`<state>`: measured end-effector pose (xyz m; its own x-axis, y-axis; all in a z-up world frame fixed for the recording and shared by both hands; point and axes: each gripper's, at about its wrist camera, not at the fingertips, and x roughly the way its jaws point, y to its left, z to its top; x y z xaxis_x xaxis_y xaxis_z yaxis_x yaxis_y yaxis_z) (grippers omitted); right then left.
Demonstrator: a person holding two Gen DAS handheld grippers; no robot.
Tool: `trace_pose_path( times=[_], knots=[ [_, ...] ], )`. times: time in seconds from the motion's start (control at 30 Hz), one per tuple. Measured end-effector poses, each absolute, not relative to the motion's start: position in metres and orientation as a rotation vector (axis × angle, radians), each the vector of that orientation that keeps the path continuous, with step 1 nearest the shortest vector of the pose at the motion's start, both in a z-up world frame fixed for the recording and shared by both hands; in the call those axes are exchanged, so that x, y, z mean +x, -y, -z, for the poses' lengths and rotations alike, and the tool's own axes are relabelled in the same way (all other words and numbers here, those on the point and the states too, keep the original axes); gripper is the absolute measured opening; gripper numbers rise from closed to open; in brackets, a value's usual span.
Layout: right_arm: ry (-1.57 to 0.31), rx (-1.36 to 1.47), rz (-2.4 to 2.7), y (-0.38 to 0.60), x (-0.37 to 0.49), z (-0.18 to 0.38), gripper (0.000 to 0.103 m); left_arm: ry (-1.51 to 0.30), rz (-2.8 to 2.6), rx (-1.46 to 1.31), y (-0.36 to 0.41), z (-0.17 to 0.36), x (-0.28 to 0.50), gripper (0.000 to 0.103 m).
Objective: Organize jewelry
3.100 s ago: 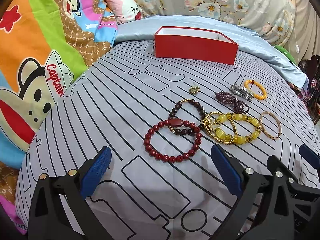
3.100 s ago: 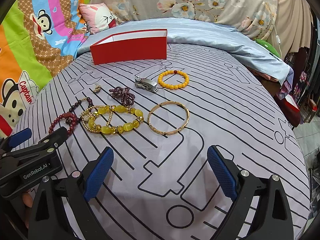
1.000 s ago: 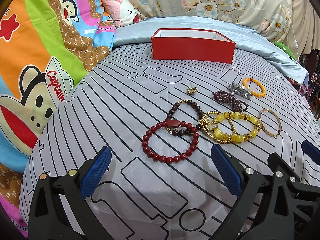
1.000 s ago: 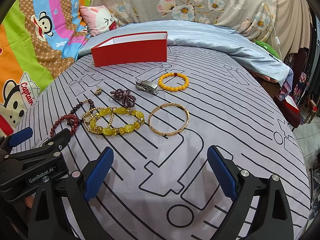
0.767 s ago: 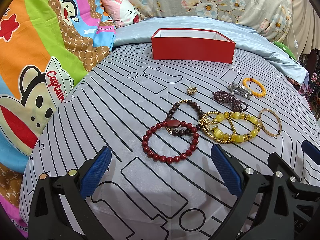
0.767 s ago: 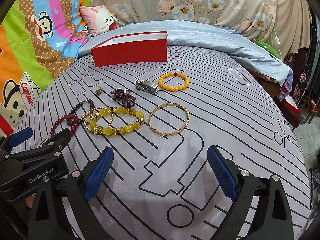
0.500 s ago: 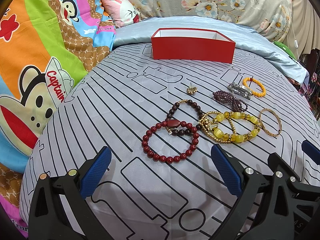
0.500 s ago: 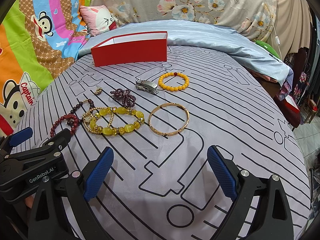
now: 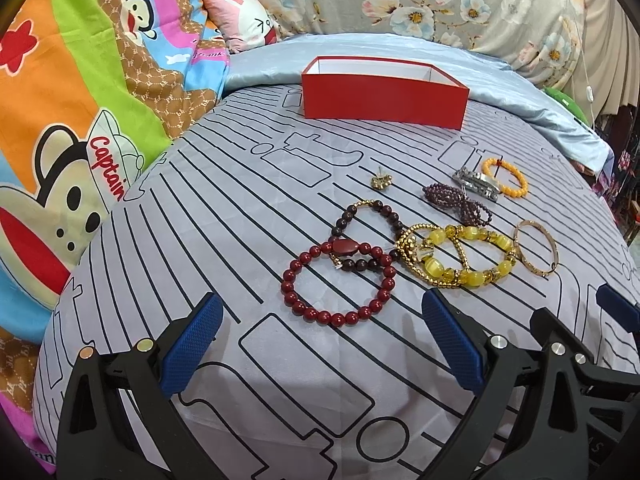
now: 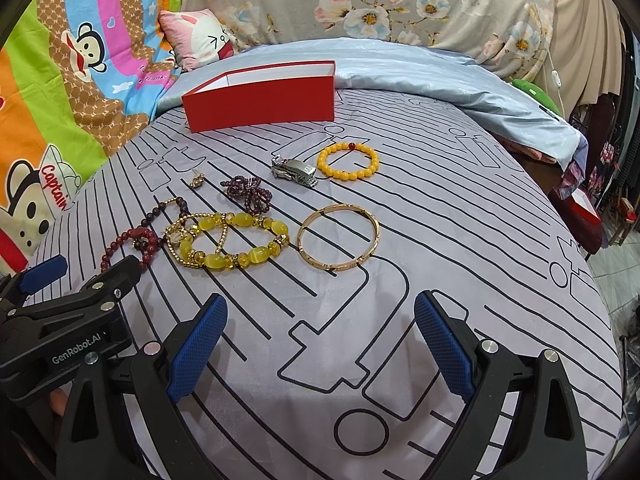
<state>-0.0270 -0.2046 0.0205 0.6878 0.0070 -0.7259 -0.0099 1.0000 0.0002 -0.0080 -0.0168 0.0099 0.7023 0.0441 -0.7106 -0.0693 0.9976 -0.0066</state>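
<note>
Jewelry lies on the grey striped bedspread: a red bead bracelet (image 9: 338, 280), a dark bead bracelet (image 9: 370, 216), a yellow bead bracelet (image 9: 456, 258) (image 10: 232, 246), a gold bangle (image 10: 339, 242) (image 9: 534, 246), a purple bead bracelet (image 10: 249, 192), a silver clasp (image 10: 295, 171), an orange bead bracelet (image 10: 347, 160) and a small gold earring (image 9: 381, 181). An open red box (image 9: 384, 92) (image 10: 260, 96) stands at the far side. My left gripper (image 9: 320, 344) is open and empty, just short of the red bracelet. My right gripper (image 10: 320, 340) is open and empty, short of the gold bangle.
A colourful monkey-print blanket (image 9: 60, 120) lies to the left. A pink pillow (image 10: 200, 40) and floral cushions (image 10: 400, 0) lie behind the box. A light blue sheet (image 10: 440, 76) runs along the far right. The bed's edge drops off at the right (image 10: 580, 240).
Both grippers have held still over the last second. Since three seconds ago both views have shifted slightly; the jewelry has not moved.
</note>
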Motion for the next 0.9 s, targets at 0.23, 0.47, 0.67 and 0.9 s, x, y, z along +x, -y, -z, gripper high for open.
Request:
trace_pose_path(
  times=[0.23,0.47,0.67,0.9],
  knots=[
    [-0.815,0.008,-0.014,0.205,-0.028,-0.022,0.091,-0.811,-0.062,-0.133,-0.009,-0.007,-0.005,0.095],
    [-0.821,0.009,-0.020,0.204,-0.026,-0.020,0.091,-0.826,-0.070,-0.059,-0.018,-0.007,0.010,0.090],
    [-0.821,0.009,-0.020,0.204,-0.026,-0.020,0.091,-0.889,-0.050,-0.069,-0.019,0.003,0.023,0.070],
    [-0.824,0.006,-0.023,0.202,-0.026,-0.019,0.091,-0.883,-0.042,-0.036,-0.011,0.004,0.025,0.056]
  ],
)
